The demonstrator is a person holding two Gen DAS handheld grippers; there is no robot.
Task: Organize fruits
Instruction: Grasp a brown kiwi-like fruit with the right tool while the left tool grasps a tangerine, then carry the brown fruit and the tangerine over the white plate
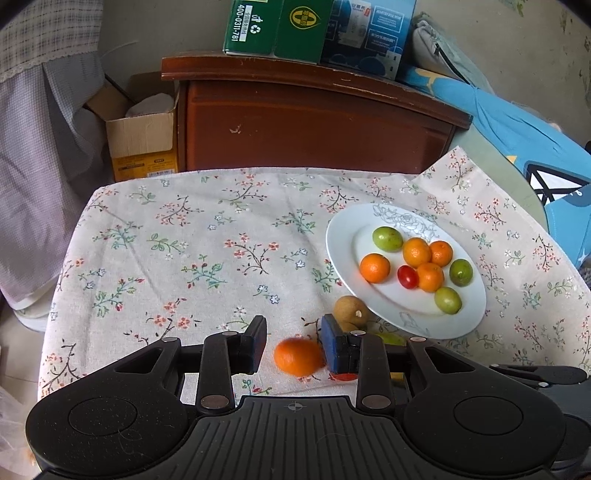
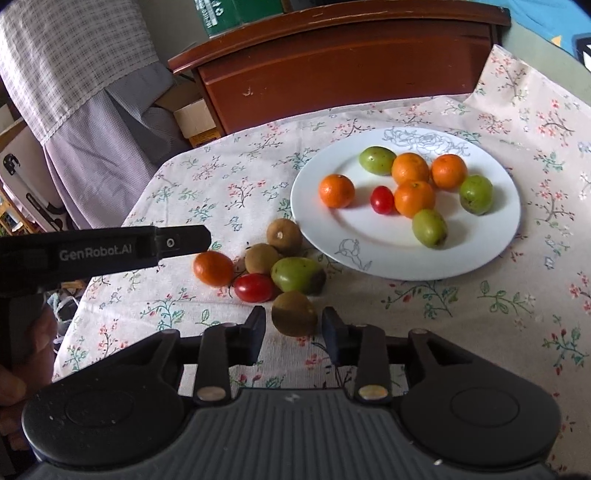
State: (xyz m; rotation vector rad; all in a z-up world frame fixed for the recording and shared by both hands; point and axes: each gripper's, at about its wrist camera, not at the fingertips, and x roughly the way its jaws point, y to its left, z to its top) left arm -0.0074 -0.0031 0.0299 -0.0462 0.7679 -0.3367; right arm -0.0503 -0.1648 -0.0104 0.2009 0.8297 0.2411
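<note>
The right gripper (image 2: pixel 293 314) sits low in the middle of its own view. Its black jaws stand apart on either side of a dull brown, roundish fruit (image 2: pixel 294 314), with a thin gap on each side, so nothing is clamped. Just above that fruit a small cluster lies on the flowered tablecloth (image 2: pixel 443 332): a glossy cherry tomato (image 2: pixel 254 288), a green fruit (image 2: pixel 297 275) with a darkened end, and two more brown fruits (image 2: pixel 261 258) (image 2: pixel 284 231) with pale stem scars. Left of the cluster lies a small orange (image 2: pixel 213 268), bright and a little mottled, under the tip of the left gripper (image 1: pixel 294 325). In the left wrist view that orange lies between blue-padded jaws. The right-hand pad is up against it and a sliver of cloth shows by the other pad, so the jaws look open rather than closed on it. A person's hand (image 2: pixel 33 343) holds that gripper's handle at the lower left edge. Right of centre sits a white plate (image 2: pixel 406 266) with a grey flower drawing on its rim. It holds four small oranges, three smooth green fruits and one cherry tomato, most of them touching. One brown fruit from the cluster rests just beside the plate's lower left rim. Beyond the table, at the top of the frame, stand a dark wooden cabinet (image 2: pixel 351 74), a green box (image 1: pixel 273 29) on top of it, and an open cardboard box (image 1: pixel 142 136) to its left.
</note>
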